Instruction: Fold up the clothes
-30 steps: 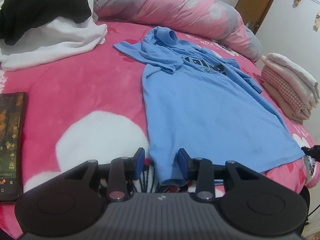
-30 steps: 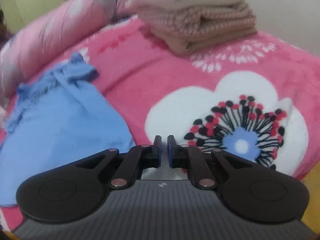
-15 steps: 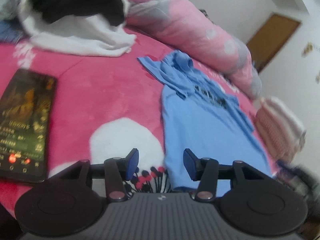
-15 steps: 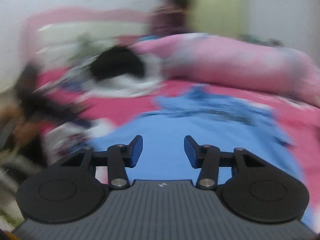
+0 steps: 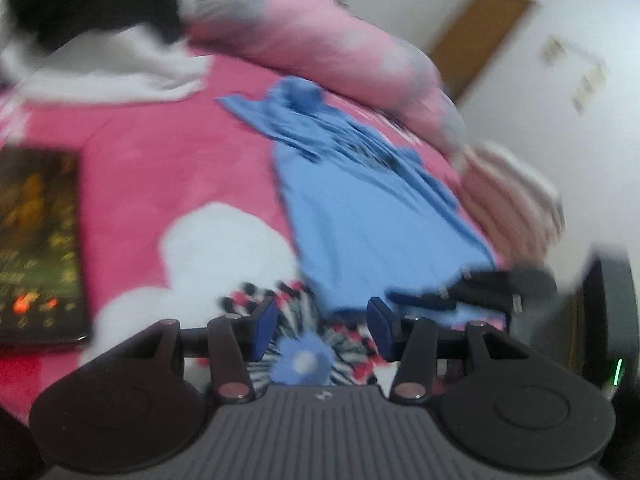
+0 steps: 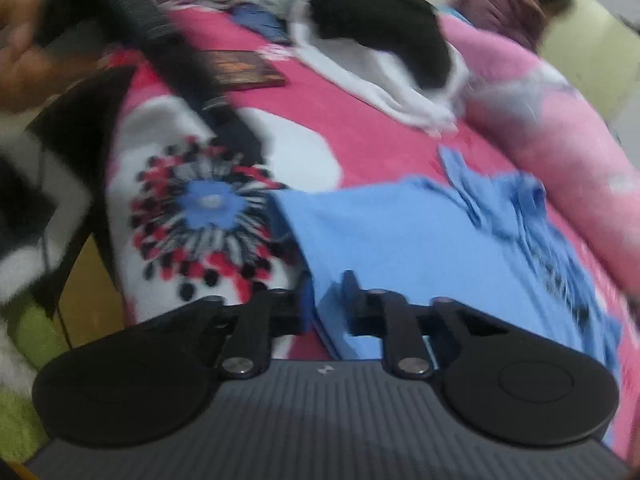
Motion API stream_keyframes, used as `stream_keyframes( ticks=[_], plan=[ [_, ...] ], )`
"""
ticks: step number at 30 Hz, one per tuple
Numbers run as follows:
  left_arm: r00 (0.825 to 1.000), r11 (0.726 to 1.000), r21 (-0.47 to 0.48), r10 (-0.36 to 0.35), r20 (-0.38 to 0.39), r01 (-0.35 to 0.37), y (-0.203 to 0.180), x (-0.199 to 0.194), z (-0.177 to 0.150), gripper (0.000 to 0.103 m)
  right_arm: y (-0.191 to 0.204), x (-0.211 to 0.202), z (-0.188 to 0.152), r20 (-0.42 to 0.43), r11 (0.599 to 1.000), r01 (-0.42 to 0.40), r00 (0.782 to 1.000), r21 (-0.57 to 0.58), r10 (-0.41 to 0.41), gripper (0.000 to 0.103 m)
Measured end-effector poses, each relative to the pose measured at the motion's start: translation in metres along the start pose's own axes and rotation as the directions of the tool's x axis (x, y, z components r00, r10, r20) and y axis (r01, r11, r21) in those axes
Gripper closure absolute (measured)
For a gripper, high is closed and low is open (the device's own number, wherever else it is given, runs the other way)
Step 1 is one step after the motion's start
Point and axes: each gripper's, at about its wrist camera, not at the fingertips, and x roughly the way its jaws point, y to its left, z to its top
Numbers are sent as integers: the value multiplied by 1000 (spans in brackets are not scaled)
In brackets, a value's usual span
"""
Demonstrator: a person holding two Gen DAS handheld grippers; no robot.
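The blue T-shirt (image 5: 372, 216) lies flat on the pink floral blanket (image 5: 160, 168), collar toward the long pink pillow (image 5: 320, 48) and hem toward you.

Your right gripper (image 6: 326, 300) is at the hem corner beside the blanket's flower print (image 6: 208, 216). Its jaws are closing with a fold of blue fabric between them; blur hides whether the pads press on it yet. Your left gripper (image 5: 322, 324) stands about half open with nothing in it, over the flower print just short of the other hem corner.

Hazards from this position:

- Thin pinch. If the right jaws catch only the edge of the hem, the fabric will likely slip out when you lift.
- Caught blanket. The plush pile sits directly under both grippers; a low approach by the left could pinch blanket with shirt.
- Uneven lift. Raising the right corner before the left has hold would skew the shirt.
- Nearby objects. The phone (image 5: 38, 240) lies to the left, and the folded stack (image 5: 512, 200) is just beside the shirt's far edge; a wide sweep could disturb either.
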Motion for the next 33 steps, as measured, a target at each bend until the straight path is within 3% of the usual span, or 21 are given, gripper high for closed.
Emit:
stream_keyframes(
  ticks=[4,12,20,26,27,28,33],
  plan=[
    [998,992,107,68,-6,-67,-22,18,-6,53,-13,-5,-4,38,980,-17,999,196,10,97],
    [982,945,267,183,52,-190,-49,37,-20,53,-28,-1,-18,79,930,-50,997,364,23,97],
    [977,946,246,200,75,-212,-51,41,-20,60,-32,4,-22,100,921,-65,995,383,29,97],
    [975,955,204,203,84,-217,-44,42,-17,81,-29,5,-25,101,929,-61,995,364,25,97],
    [975,955,202,204,90,-219,-44,42,-17,94,-27,6,-24,101,935,-53,995,352,19,97],
    [974,954,202,206,95,-221,-44,41,-16,99,-25,6,-24,100,940,-46,995,339,12,97],
    [965,937,256,197,172,-237,-54,10,-9,102,-17,-4,-20,131,965,-45,991,257,11,100]
  ],
)
